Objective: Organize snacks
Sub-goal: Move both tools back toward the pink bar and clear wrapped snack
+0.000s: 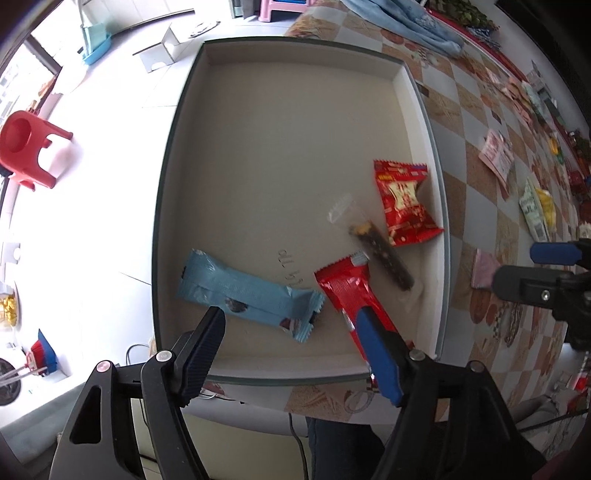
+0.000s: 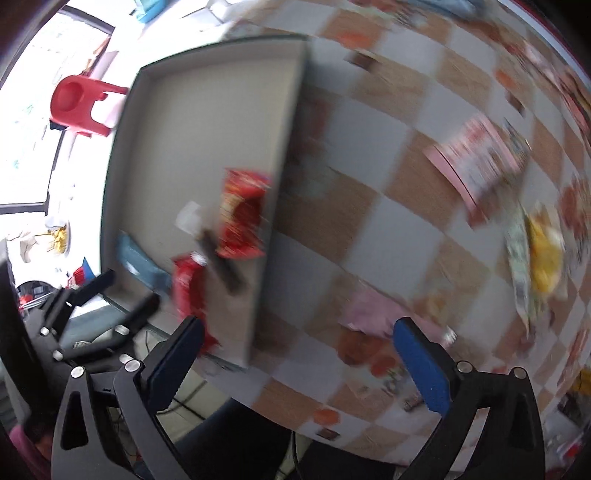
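Note:
A shallow grey box lies on the checkered table; it also shows in the right wrist view. In it lie a light blue bar, a long red packet, a clear stick with dark filling and a red pouch. My left gripper is open over the box's near edge, its right finger above the long red packet. My right gripper is open and empty above the table, to the right of the box. A pink packet lies just ahead of it.
More snacks lie on the table to the right: a pink-white pack, a yellow bag, pink packets. A blue cloth lies at the far end. A red stool stands on the floor to the left. The right wrist view is blurred.

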Motion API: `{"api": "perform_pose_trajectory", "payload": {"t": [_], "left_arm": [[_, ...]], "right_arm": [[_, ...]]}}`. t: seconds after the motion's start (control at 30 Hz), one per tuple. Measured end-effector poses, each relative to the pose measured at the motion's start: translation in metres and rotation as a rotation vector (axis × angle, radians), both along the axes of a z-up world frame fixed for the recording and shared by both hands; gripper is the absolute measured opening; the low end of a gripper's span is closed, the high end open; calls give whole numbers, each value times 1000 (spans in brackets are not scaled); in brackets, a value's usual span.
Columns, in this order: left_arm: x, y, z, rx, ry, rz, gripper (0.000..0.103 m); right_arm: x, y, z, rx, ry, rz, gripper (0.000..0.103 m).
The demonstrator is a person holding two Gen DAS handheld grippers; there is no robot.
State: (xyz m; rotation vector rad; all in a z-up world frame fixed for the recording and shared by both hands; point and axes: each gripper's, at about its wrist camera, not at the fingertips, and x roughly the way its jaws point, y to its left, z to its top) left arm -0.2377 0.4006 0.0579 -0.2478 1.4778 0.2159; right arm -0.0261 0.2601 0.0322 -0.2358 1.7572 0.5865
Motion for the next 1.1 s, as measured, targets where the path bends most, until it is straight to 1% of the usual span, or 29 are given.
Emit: {"api": "perform_pose_trajectory", "payload": {"t": [0.07, 0.13, 0.2, 0.4, 0.43, 0.5, 0.53, 0.6, 0.63, 0.7, 0.77, 0.83, 0.9, 1.0, 1.1], "left_arm": [[-2, -4, -1, 12, 7, -31, 77], [-5, -8, -3, 45, 20, -68, 77], [-6, -10, -8, 75, 50, -108, 77], [-2, -14, -33, 72, 180, -215, 77], [-7, -14, -38, 76, 191, -234, 77], [-2, -20, -43, 90, 194, -257, 77], [2, -22, -44, 79, 187, -247, 77], [10, -20, -40, 14, 134, -189, 77], [15, -16, -35, -24, 96, -137, 77], [22, -6, -26, -39, 52, -50, 77], [28, 1, -22, -21, 46, -8, 77], [31, 3, -17, 7, 41, -8, 77], [33, 2, -12, 26, 33, -29, 77], [28, -6, -7, 25, 31, -53, 77], [26, -28, 1, 21, 24, -85, 77]], "right_arm": [[-1, -14, -3, -11, 7, -25, 103], [-4, -26, -6, -17, 16, -53, 103], [-6, -36, -7, -17, 20, -80, 103], [-4, -62, -2, 2, 20, -134, 103], [-3, -65, 0, 5, 21, -141, 103], [-3, -72, 2, 12, 23, -154, 103], [-3, -74, 2, 13, 24, -160, 103], [-1, -87, 5, 15, 26, -175, 103], [0, -93, 5, 15, 26, -186, 103], [2, -106, 6, 9, 24, -208, 103], [5, -120, 5, -7, 23, -231, 103], [8, -133, 3, -24, 21, -254, 103], [10, -146, 1, -37, 25, -286, 103], [11, -171, -8, -59, 36, -333, 103], [9, -202, -17, -96, 57, -381, 103]]}}
